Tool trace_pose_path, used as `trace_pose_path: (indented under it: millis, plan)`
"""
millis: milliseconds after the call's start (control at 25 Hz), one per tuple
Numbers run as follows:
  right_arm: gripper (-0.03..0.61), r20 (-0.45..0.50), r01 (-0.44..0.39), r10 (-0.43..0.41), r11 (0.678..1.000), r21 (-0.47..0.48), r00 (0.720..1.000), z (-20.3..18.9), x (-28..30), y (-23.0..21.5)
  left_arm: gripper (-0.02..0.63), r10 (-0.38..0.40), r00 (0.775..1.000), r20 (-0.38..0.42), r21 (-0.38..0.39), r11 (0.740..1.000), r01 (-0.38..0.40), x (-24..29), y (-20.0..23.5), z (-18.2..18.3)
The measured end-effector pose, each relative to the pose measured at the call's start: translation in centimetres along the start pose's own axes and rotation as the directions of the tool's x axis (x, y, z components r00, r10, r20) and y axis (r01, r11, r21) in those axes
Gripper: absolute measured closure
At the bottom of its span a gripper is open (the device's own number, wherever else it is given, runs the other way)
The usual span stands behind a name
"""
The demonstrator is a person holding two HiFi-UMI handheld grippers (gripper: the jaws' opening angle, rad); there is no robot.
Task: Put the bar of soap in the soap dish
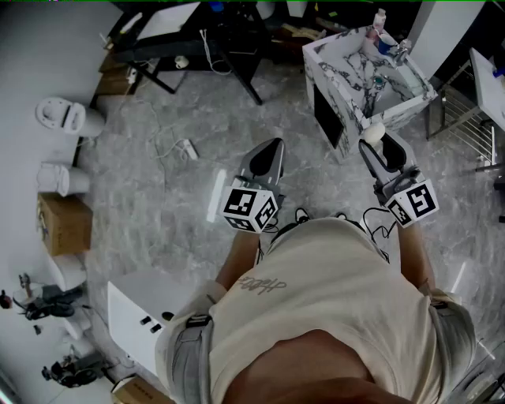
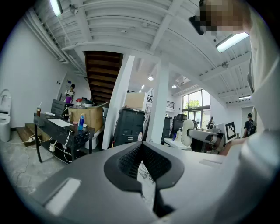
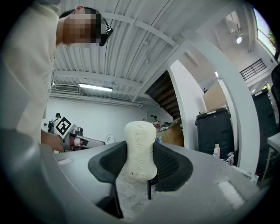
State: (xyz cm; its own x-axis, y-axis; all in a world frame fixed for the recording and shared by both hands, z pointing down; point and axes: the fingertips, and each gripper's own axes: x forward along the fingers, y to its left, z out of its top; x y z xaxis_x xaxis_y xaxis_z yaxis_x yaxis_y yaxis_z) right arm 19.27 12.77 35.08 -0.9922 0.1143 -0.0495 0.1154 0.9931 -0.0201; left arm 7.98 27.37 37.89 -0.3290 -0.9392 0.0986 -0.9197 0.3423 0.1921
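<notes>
A white bar of soap (image 3: 140,148) stands upright between the pads of my right gripper (image 3: 140,146), which is shut on it. In the head view the soap (image 1: 373,131) sticks out of the right gripper (image 1: 372,142), held level just short of the marble washstand (image 1: 335,59). My left gripper (image 1: 271,151) is held level over the floor to the left of it. Its pads (image 2: 131,159) meet at the tip with nothing between them. I cannot make out a soap dish in any view.
The washstand has a sink with a faucet (image 1: 402,52) and bottles (image 1: 379,22) at its far end. A wire rack (image 1: 473,118) stands to its right. A black desk (image 1: 197,39) with cables is at the back; toilets (image 1: 63,115) and a cardboard box (image 1: 63,225) line the left wall.
</notes>
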Motion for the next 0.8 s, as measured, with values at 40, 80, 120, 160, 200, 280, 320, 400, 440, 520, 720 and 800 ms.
trace_pose_path:
  millis: [40,80,120,160,200,280,320,400,440,520,720,800]
  plan:
    - [0.388,0.0,0.002,-0.002,1.0,-0.006,1.0,0.0,0.4,0.0,0.597,0.004,1.0,0.001,0.0,1.0,-0.004,-0.2,0.5,0.0]
    - [0.388,0.002,0.004,-0.004,1.0,-0.01,1.0,0.1,0.9,0.1,0.597,0.009,1.0,0.002,0.001,1.0,-0.009,-0.4,1.0,-0.1]
    - [0.388,0.006,0.007,-0.007,1.0,-0.013,1.0,0.1,1.3,0.1,0.597,0.013,1.0,0.002,0.002,1.0,-0.013,-0.5,1.5,-0.2]
    - [0.388,0.012,0.011,-0.011,1.0,-0.014,1.0,0.0,1.7,0.1,0.597,0.017,1.0,0.002,0.002,1.0,-0.017,-0.6,2.1,-0.3]
    - [0.388,0.017,0.017,-0.017,1.0,-0.014,1.0,-0.1,2.2,0.0,0.597,0.021,1.0,0.001,0.003,1.0,-0.021,-0.7,2.7,-0.5]
    - [0.388,0.018,0.033,-0.033,0.999,-0.015,0.999,-0.5,3.0,0.0,0.597,0.026,1.0,-0.004,0.005,1.0,-0.026,-0.9,3.9,-0.9]
    - [0.388,0.014,0.042,-0.042,0.999,-0.013,0.999,-0.8,3.3,0.0,0.597,0.026,1.0,-0.007,0.006,1.0,-0.026,-1.0,4.3,-1.1]
    - [0.388,0.002,0.057,-0.057,0.998,-0.011,0.998,-1.4,3.6,0.0,0.597,0.02,1.0,-0.014,0.01,1.0,-0.02,-1.1,4.8,-1.6]
    - [0.388,-0.005,0.064,-0.065,0.998,-0.012,0.998,-1.7,3.7,0.0,0.597,0.016,1.0,-0.015,0.011,1.0,-0.016,-1.1,5.1,-1.7]
    - [0.388,-0.019,0.078,-0.079,0.997,-0.015,0.997,-2.4,4.0,0.0,0.597,0.007,1.0,-0.01,0.009,1.0,-0.007,-0.7,5.5,-1.8]
    - [0.388,-0.059,0.1,-0.101,0.995,-0.019,0.993,-3.6,5.1,-0.9,0.597,-0.015,1.0,-0.018,-0.019,1.0,0.015,1.4,6.4,-2.3]
    - [0.388,-0.064,0.113,-0.114,0.993,-0.009,0.991,-4.1,5.9,-2.1,0.597,-0.02,0.999,-0.036,-0.029,0.999,0.019,2.8,7.0,-2.6]
